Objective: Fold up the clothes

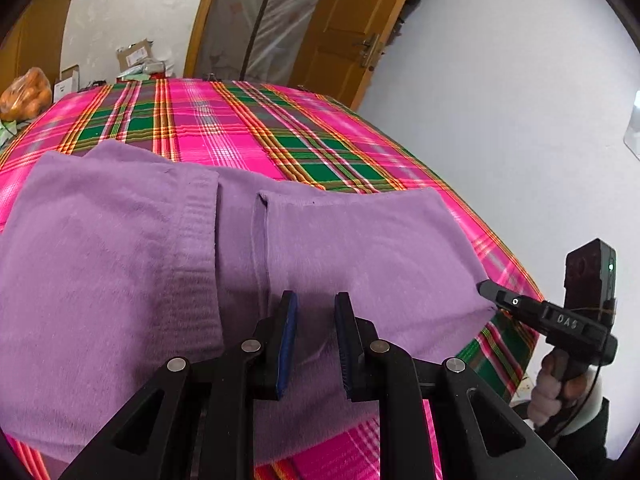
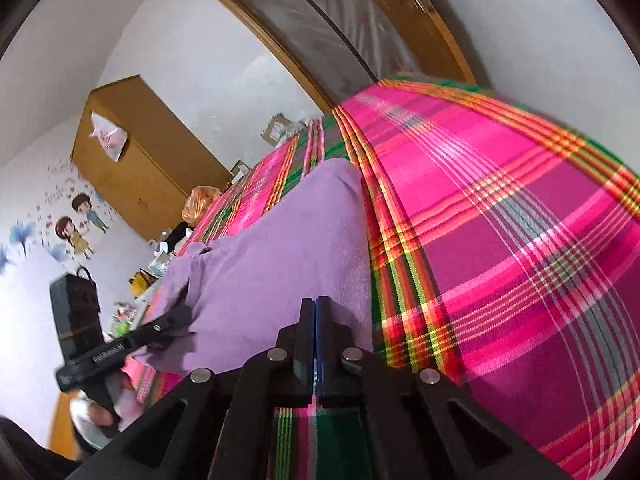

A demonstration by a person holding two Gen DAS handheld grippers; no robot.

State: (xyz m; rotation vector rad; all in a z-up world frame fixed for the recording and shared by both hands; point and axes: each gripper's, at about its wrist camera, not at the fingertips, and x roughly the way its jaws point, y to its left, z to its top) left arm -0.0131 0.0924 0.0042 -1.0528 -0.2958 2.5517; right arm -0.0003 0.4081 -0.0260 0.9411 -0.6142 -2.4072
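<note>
A purple garment [image 1: 340,240] lies partly folded on a table under a pink and green plaid cloth [image 1: 240,120]. My left gripper [image 1: 316,300] sits at the garment's near edge, its blue pads a little apart with a bunched fold of the cloth pinched between them. My right gripper [image 1: 486,288] is shut on the garment's right corner, which is drawn out into a point. In the right wrist view that gripper [image 2: 316,302] has its fingers pressed together at the edge of the purple garment [image 2: 288,240]. There the left gripper [image 2: 182,316] bites into gathered cloth at the left.
A bag of oranges [image 1: 26,92] and cardboard boxes [image 1: 136,56] sit at the table's far side. A wooden door [image 1: 344,32] stands behind it. A wooden cabinet [image 2: 136,168] hangs on the left wall. A person's hand [image 1: 548,388] holds the right gripper's handle.
</note>
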